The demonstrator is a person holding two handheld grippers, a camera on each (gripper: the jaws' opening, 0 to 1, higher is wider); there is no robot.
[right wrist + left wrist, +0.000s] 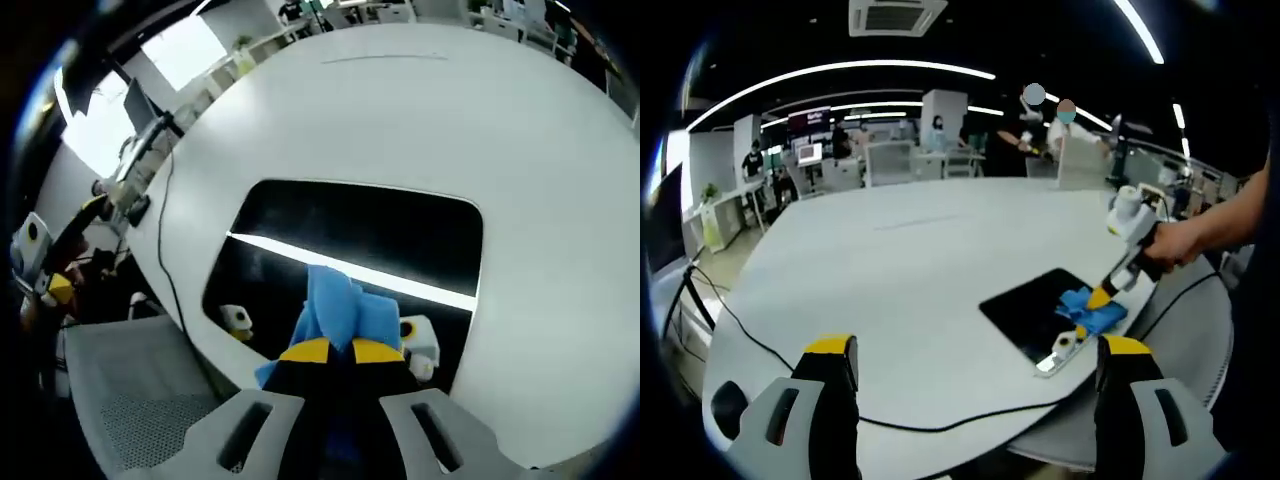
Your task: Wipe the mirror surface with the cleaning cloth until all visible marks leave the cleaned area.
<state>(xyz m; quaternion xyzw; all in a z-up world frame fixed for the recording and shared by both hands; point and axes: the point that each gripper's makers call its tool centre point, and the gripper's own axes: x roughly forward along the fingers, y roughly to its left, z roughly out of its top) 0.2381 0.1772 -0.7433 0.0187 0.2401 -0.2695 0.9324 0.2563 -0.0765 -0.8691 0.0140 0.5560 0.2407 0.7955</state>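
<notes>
The right gripper (338,350) is clamped on the blue cleaning cloth (343,312) and presses it onto the dark mirror (380,230), which lies flat on the white table (560,150) (near its edge). The left gripper (975,355) hovers with its jaws apart, holding nothing, above the table.

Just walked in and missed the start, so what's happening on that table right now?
A person is wiping a dark rectangular mirror lying flat on the round white table. The right hand-held gripper is shut on a blue cleaning cloth, pressing it against the mirror near one end. The left hand-held gripper hangs open above the table, holding nothing.
</notes>
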